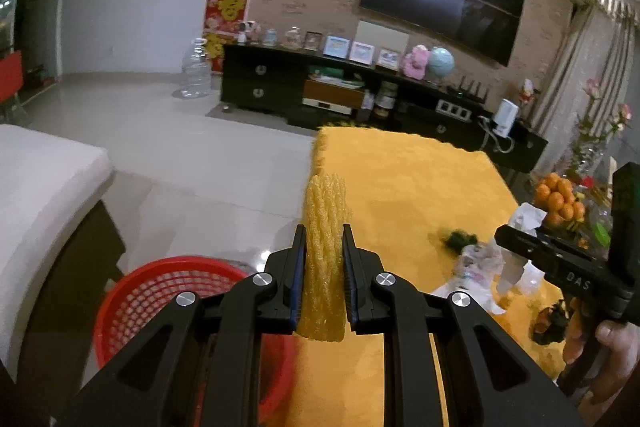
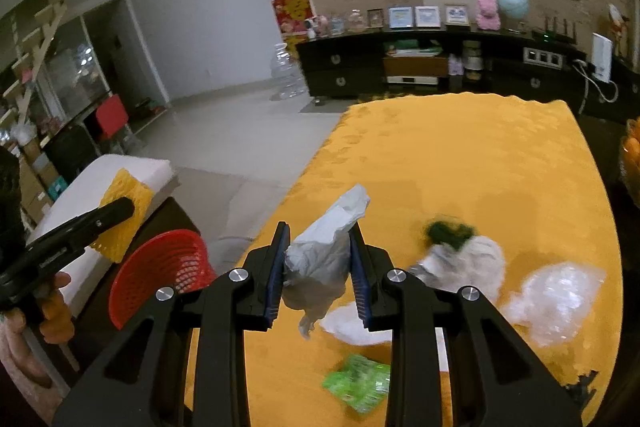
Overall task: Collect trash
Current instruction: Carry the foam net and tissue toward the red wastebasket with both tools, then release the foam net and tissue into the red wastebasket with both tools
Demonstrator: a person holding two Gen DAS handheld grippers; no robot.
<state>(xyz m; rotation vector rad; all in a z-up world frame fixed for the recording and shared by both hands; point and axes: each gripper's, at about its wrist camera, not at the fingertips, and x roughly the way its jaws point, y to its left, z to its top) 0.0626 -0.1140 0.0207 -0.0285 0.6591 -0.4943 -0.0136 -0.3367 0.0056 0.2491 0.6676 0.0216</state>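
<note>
**Both jaws loaded, basket to the left**

The red basket (image 1: 168, 291), apparently empty, is seen below-left of the left gripper (image 1: 324, 267), whose jaws are clamped on an upright yellow foam net (image 1: 325, 227). Crumpled paper (image 2: 320, 259) is pinched by the right gripper (image 2: 320, 267), farther off above the bench (image 2: 460, 155).

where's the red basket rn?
The red plastic mesh basket sits on the floor left of the yellow-clothed table, just below the left gripper holding yellow foam netting.
</note>
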